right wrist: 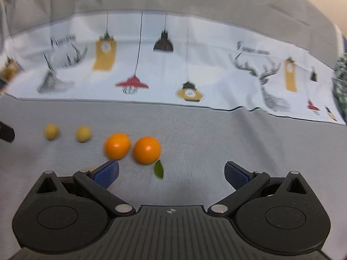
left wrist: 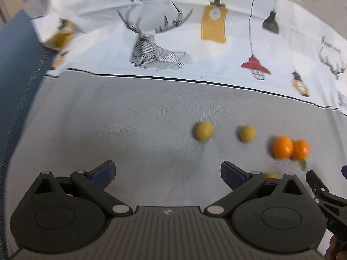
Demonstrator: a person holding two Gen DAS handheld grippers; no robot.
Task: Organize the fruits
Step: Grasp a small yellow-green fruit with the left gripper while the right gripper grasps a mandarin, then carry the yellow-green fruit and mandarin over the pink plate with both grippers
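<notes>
Two small yellow-green fruits and two oranges lie in a row on the grey cloth. My left gripper is open and empty, short of the row and to its left. In the right wrist view the oranges sit side by side, with the yellow-green fruits to their left and a green leaf just below the right orange. My right gripper is open and empty, just short of the oranges. A bit of another yellow fruit shows behind my left gripper's right finger.
A white cloth printed with deer heads and lamps lies beyond the grey cloth. A dark blue surface is at the far left. The right gripper's finger shows at the left wrist view's right edge.
</notes>
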